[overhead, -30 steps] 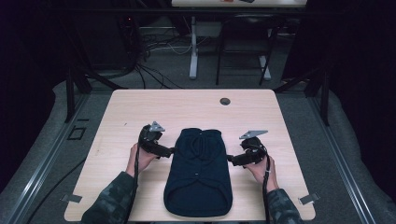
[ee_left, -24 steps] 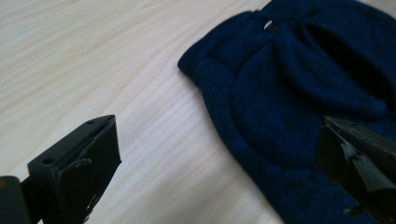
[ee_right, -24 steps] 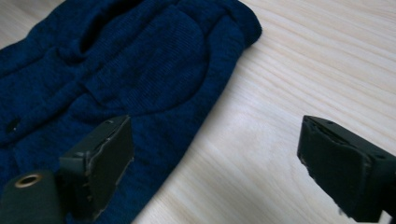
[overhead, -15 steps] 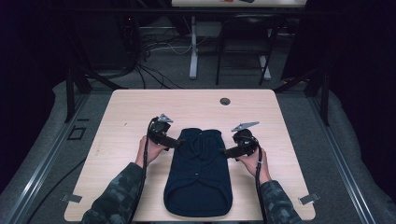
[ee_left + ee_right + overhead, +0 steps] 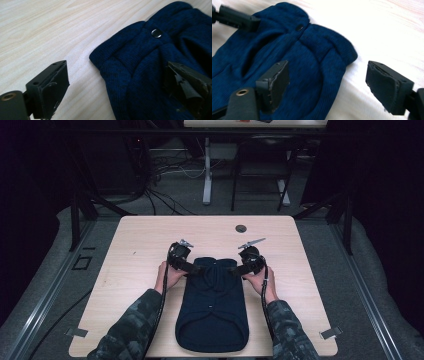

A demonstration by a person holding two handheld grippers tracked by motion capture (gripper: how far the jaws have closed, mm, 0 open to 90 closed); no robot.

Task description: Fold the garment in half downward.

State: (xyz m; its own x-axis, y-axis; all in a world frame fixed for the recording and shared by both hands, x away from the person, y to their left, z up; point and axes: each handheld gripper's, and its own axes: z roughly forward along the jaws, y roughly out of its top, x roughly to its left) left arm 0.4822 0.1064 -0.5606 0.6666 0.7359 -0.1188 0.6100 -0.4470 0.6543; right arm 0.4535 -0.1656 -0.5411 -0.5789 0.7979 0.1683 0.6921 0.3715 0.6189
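- The dark blue sweater [image 5: 212, 307] lay flat on the table [image 5: 140, 240], toward its 6 o'clock edge.
- The left gripper [image 5: 192, 268] straddled the collar's 9 o'clock corner, jaws wide but just closing, not yet clamped on the cloth.
- The right gripper [image 5: 234, 269] straddled the 3 o'clock corner likewise, jaws narrowing, still unclenched.

Dim and dark around the lit table [image 5: 150, 240]; overexposed, glaring wood in the right gripper view; slightly soft close-ups.
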